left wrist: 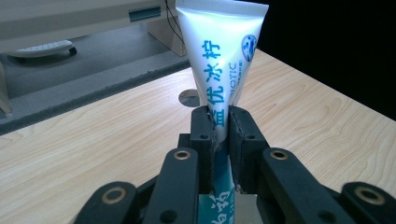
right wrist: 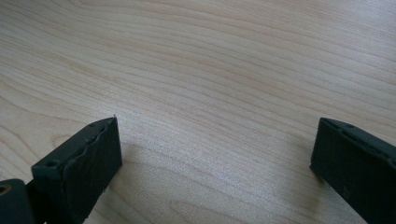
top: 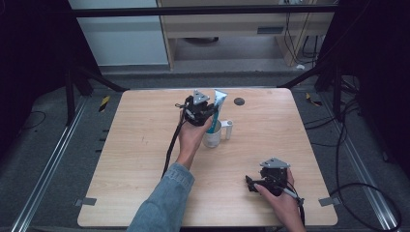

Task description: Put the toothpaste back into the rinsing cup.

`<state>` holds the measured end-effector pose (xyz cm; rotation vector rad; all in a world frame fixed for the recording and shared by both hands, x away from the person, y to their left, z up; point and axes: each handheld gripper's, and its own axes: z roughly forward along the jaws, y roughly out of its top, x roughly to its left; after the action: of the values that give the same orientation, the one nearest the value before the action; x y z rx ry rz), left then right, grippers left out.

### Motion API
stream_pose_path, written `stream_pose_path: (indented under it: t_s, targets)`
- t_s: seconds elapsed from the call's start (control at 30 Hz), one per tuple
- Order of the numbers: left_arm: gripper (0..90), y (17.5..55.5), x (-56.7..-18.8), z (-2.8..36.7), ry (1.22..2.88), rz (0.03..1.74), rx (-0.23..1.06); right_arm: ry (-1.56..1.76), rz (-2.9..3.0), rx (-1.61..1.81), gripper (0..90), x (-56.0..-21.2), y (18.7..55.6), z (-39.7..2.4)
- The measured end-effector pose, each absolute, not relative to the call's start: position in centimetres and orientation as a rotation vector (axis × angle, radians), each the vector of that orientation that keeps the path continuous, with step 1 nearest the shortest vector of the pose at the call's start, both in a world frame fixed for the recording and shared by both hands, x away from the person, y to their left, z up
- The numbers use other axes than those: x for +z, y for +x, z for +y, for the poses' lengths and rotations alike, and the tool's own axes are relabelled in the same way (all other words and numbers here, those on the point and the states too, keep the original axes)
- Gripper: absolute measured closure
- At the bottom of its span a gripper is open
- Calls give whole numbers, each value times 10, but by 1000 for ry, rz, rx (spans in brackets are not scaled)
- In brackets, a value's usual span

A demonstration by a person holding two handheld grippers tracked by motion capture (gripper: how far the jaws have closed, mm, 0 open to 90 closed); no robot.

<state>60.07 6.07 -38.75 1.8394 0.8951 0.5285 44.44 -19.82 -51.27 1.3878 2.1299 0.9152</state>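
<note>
Between the jaws of the left gripper, a white toothpaste tube with blue print is clamped at its lower body; both pads press flat on it. The wide crimped end of the tube stands above the jaws, and its lower part runs down below them. In the high view, a white cup stands directly beneath the left gripper, and the tube reaches down into it. The right gripper rests low over bare table, well apart from the cup, with its jaws spread wide and nothing between them.
</note>
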Motion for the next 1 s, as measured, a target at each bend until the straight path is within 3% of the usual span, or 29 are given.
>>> stream_pose_path:
  t_s: [1.0]
  targets:
    - [804,596,-408,62,1846,913,513,1390,2129,914,19,-513,444,-198]
